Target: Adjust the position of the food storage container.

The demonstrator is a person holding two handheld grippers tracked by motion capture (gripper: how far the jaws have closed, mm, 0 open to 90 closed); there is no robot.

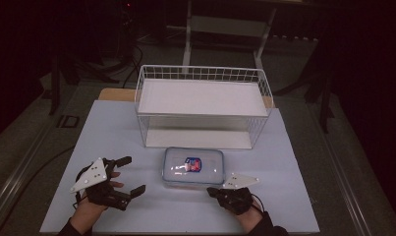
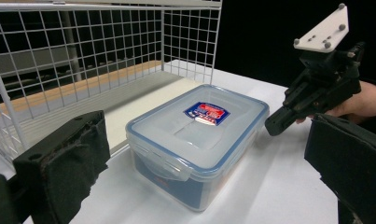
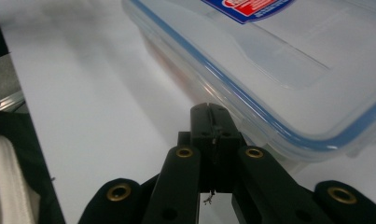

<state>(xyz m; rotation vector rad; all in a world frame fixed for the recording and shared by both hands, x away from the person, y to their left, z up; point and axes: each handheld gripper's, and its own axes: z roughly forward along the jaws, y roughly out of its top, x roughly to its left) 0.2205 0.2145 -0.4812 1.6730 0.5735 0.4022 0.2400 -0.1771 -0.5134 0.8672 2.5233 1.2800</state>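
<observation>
Lidded container (image 1: pixel 193 167) bearing a red-and-blue label (image 1: pixel 193 164), print unreadable, left gripper (image 1: pixel 130 175) at nine o'clock, fingers spread wide, right gripper (image 1: pixel 212 191) at five o'clock, fingers pressed together on nothing

A white wire basket (image 1: pixel 203 105) stands at the far edge of the pale table (image 1: pixel 112 128), its flat white shelf (image 1: pixel 201 97) raised above the tabletop. Beyond the table's far edge, a white frame (image 1: pixel 225 24) rises from the dim floor.
</observation>
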